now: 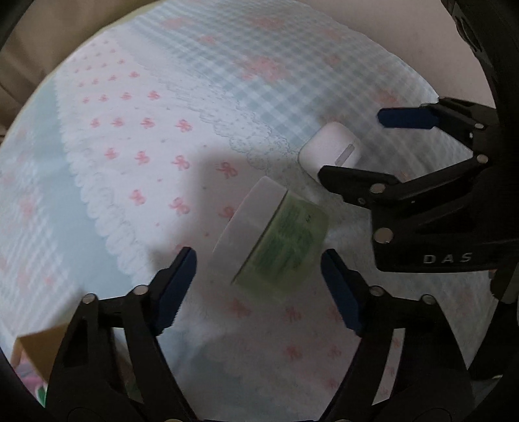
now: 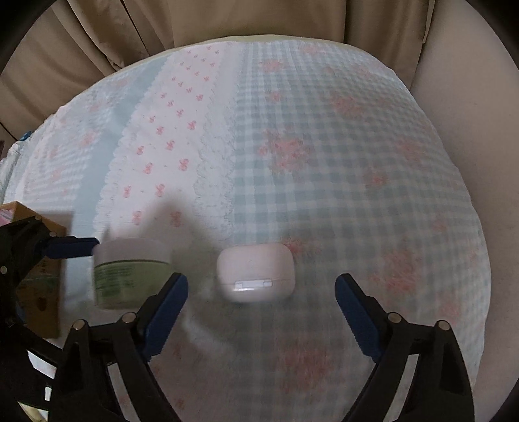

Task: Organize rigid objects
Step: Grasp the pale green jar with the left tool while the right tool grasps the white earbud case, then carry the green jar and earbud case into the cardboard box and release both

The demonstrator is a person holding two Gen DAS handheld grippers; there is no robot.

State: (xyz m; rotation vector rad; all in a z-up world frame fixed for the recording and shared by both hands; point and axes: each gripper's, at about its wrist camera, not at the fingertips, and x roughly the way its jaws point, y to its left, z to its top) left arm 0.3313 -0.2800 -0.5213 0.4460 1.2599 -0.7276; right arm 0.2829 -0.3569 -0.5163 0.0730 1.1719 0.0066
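A green jar with a white lid lies on the patterned cloth, just ahead of my open left gripper and between its finger lines. It also shows in the right wrist view. A white earbud case lies just ahead of my open right gripper. In the left wrist view the case sits between the right gripper's fingers, with the right gripper coming in from the right. Neither gripper holds anything.
A brown cardboard box stands at the left, also at the lower left of the left wrist view. The cloth-covered surface ends at beige curtains behind and a pale wall on the right.
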